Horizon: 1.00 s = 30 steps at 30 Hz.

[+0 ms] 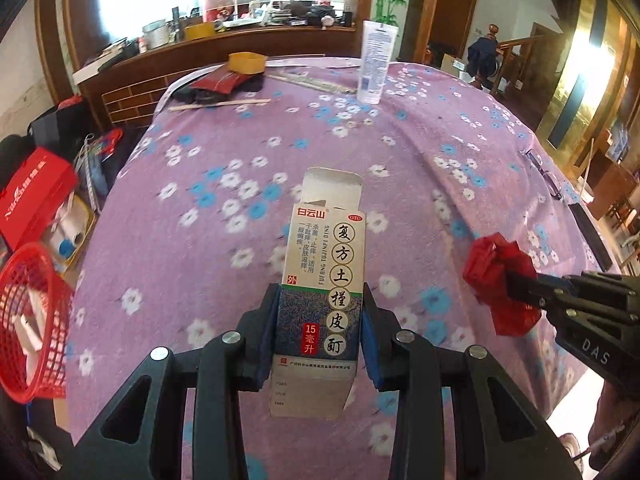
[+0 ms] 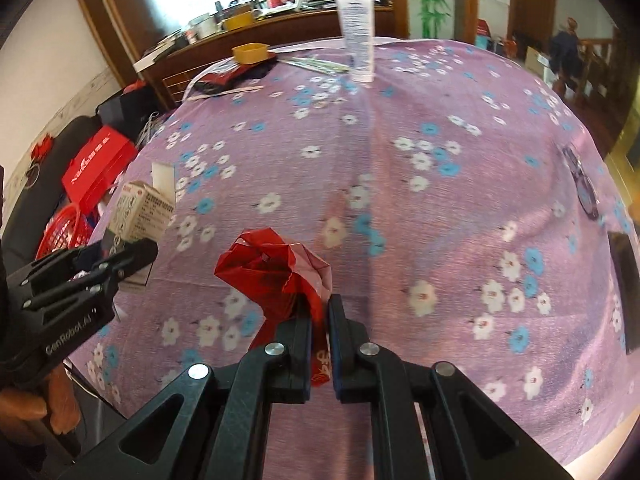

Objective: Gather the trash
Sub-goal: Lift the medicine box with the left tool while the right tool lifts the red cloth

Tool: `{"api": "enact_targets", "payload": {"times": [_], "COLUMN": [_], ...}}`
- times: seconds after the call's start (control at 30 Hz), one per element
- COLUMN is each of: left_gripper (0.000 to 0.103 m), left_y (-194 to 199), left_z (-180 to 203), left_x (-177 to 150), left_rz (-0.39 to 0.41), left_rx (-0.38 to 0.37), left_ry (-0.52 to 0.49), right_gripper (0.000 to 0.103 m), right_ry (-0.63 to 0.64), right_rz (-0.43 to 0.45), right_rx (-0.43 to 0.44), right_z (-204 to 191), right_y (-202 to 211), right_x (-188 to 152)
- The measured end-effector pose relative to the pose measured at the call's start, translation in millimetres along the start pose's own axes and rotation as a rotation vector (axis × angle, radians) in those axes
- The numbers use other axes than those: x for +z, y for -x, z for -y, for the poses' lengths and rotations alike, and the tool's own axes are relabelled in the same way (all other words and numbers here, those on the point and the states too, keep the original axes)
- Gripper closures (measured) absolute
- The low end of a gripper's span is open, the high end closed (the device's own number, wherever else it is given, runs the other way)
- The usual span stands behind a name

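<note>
My left gripper (image 1: 320, 320) is shut on an empty medicine box (image 1: 324, 280) with an open top flap, held above the purple flowered tablecloth (image 1: 280, 140). The box also shows in the right wrist view (image 2: 144, 212), in the left gripper (image 2: 124, 252). My right gripper (image 2: 320, 320) is shut on a crumpled red wrapper (image 2: 276, 272), held above the cloth. In the left wrist view the wrapper (image 1: 496, 276) sits in the right gripper (image 1: 520, 284) at the right. A red mesh basket (image 1: 32, 320) stands off the table's left edge, with white scraps inside.
A white tube (image 1: 376, 64) stands upright at the far side of the table. A yellow tape roll (image 1: 246, 62), a dark red packet (image 1: 220, 82) and a wooden stick (image 1: 220, 105) lie at the far left. Glasses (image 1: 544, 172) and a black bar (image 1: 592, 236) lie at the right edge. Red boxes (image 1: 36, 196) sit left.
</note>
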State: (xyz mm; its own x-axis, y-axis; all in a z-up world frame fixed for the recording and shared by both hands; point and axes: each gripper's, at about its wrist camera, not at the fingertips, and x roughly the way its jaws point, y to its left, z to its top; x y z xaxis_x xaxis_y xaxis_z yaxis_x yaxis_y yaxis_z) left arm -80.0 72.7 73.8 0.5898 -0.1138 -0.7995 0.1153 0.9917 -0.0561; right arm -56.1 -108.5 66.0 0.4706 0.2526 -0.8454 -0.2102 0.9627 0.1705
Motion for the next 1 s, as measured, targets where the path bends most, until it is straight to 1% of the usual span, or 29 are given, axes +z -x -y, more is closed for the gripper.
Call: {"api": "enact_targets", "payload": {"times": [0.43,0.73,1.0], "left_gripper": [0.068,0.068,0.068], "left_y": [35,57,78], "left_z": [-58,-95,-138], "left_x": [-17,-23,-32], "left_rz": [0.049,0.087,0.117], "left_rx": [0.055,0.097,0.159], "left_ry": [0.059,0.107,0.182], "right_gripper": [0.095,0.095,0.095], "right_ry": [0.106,0.166,0.23], "right_rz": [0.011,0.024,0.015], "right_rx": [0.026,0.071,0.121], "right_z": [-71,-114,-156], "right_y": [-4,-7,-16], "right_x": [6,16,25]}}
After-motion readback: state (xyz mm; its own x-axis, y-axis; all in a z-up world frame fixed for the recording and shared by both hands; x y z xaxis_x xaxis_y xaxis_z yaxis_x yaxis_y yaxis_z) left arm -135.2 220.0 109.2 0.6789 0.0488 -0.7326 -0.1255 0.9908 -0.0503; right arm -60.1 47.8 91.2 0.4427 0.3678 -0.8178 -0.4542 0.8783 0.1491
